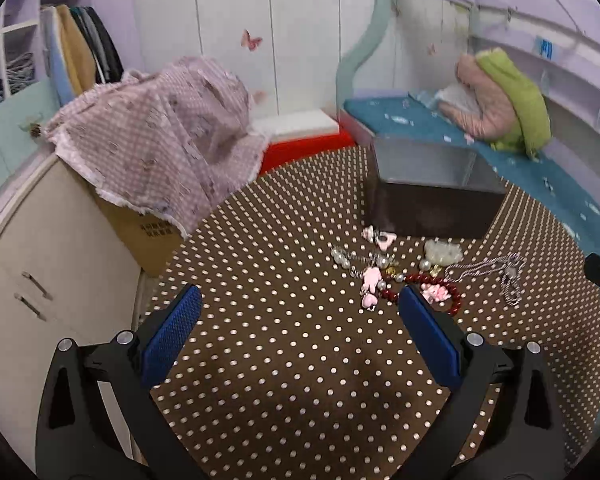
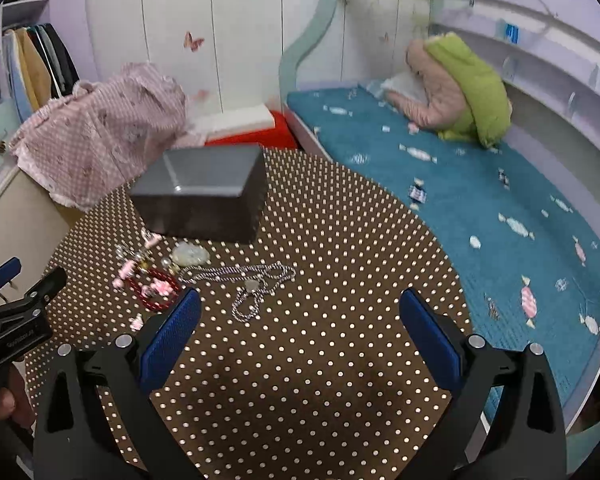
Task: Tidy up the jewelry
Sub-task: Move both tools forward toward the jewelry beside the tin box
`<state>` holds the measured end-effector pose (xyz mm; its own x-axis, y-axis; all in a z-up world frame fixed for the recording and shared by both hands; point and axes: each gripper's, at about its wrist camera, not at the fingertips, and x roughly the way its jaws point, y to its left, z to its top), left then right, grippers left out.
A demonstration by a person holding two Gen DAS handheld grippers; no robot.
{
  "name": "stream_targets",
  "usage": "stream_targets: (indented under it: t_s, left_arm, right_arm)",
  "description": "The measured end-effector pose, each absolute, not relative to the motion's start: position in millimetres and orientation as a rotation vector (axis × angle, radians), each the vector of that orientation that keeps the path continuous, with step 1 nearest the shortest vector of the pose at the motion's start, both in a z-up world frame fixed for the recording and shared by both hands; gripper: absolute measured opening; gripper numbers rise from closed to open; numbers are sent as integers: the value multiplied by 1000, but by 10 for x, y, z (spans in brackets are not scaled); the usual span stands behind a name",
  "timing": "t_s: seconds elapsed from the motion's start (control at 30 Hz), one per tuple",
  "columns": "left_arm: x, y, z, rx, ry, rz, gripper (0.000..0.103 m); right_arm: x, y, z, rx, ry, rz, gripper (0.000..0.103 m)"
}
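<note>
While both your grippers hover with fingers spread wide and empty, the left gripper (image 1: 300, 308) nearest the red bead bracelet (image 1: 440, 286), bring it down over one strand only, clear of the silver chain (image 2: 256, 280), then carry it to the dark box (image 2: 204, 192) on the worktop (image 2: 320, 360); the right gripper (image 2: 300, 312) waits.

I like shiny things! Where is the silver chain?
The silver chain lies on the dotted cloth, right of the red bead bracelet, in front of the dark box.

Soft even indoor light, faint shadows, strong fisheye bending with black corners, slight motion blur throughout
</note>
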<state>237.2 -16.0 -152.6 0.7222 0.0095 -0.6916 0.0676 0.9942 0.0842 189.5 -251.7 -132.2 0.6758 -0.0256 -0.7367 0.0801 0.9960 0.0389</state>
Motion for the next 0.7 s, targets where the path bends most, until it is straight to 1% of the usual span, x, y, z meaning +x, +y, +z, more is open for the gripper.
stream_targets:
  t_s: [0.43, 0.63, 0.7]
  left_arm:
    - [2873, -380, -2091, 175, 911, -65, 98]
    - [3009, -368, -2179, 163, 932, -73, 97]
    - [3064, -344, -2188, 142, 934, -86, 95]
  right_arm:
    - [2200, -2664, -1556, 114, 905, -50, 96]
    - [2274, -2699, -1608, 114, 924, -30, 95]
    - [2288, -2714, -1624, 118, 929, -22, 95]
